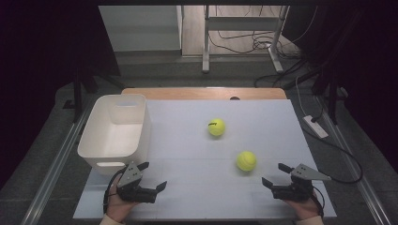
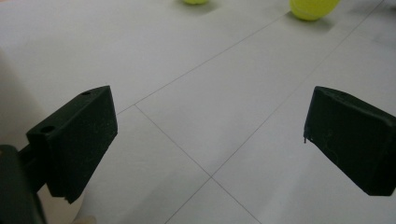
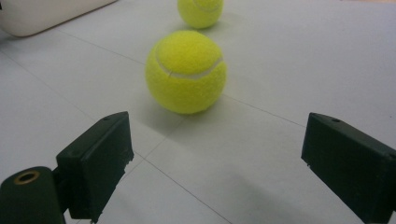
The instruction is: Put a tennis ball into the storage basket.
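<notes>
Two yellow tennis balls lie on the white table: the far ball [image 1: 216,127] near the middle and the near ball [image 1: 246,161] closer to me, right of centre. My left gripper [image 1: 152,176] rests open at the front left, beside the white bin [image 1: 115,133], with nothing between its jaws. My right gripper [image 1: 276,175] stands open at the front right, a short way from the near ball [image 3: 186,71], which lies ahead of its jaws; the far ball [image 3: 201,11] lies beyond. In the left gripper view, the near ball [image 2: 313,8] and far ball [image 2: 195,1] show at the top edge.
The white plastic bin stands empty at the table's left side, its corner [image 3: 42,14] seen in the right gripper view. A wooden strip [image 1: 206,93] borders the far edge. Cables and a metal frame [image 1: 244,37] stand on the floor behind.
</notes>
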